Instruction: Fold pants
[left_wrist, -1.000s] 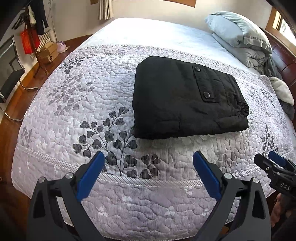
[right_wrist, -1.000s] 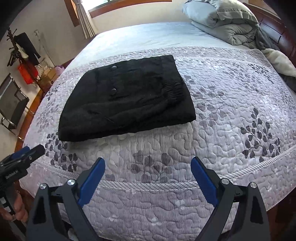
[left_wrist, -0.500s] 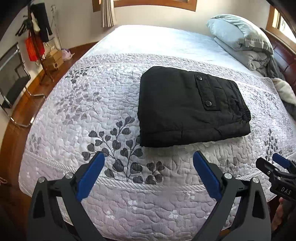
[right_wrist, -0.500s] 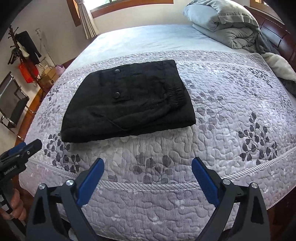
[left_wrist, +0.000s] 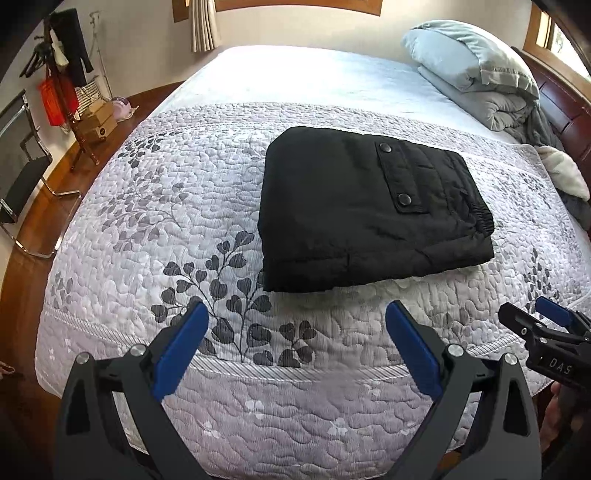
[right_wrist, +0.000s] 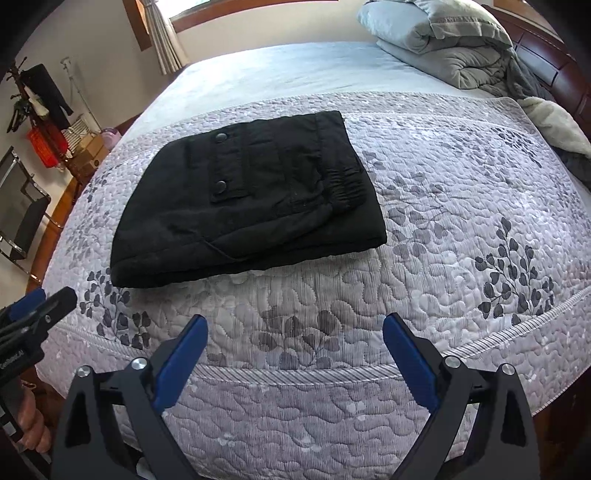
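Observation:
Black pants (left_wrist: 365, 210) lie folded into a compact rectangle on the quilted bed cover (left_wrist: 166, 221), snap pocket and elastic waistband on top. They also show in the right wrist view (right_wrist: 251, 199). My left gripper (left_wrist: 297, 325) is open and empty, held off the bed's near edge, short of the pants. My right gripper (right_wrist: 295, 332) is open and empty too, also back from the pants. The right gripper shows at the right edge of the left wrist view (left_wrist: 535, 325); the left gripper shows at the left edge of the right wrist view (right_wrist: 40, 302).
Grey pillows and a rolled duvet (left_wrist: 476, 70) sit at the bed's head by the wooden headboard (left_wrist: 565, 107). A chair (left_wrist: 18, 173) and a coat stand with boxes (left_wrist: 74, 96) stand on the wooden floor to the left.
Both grippers have drawn back and risen a little from the bed, so the folded pants sit lower and farther in both views. The pants have not moved.

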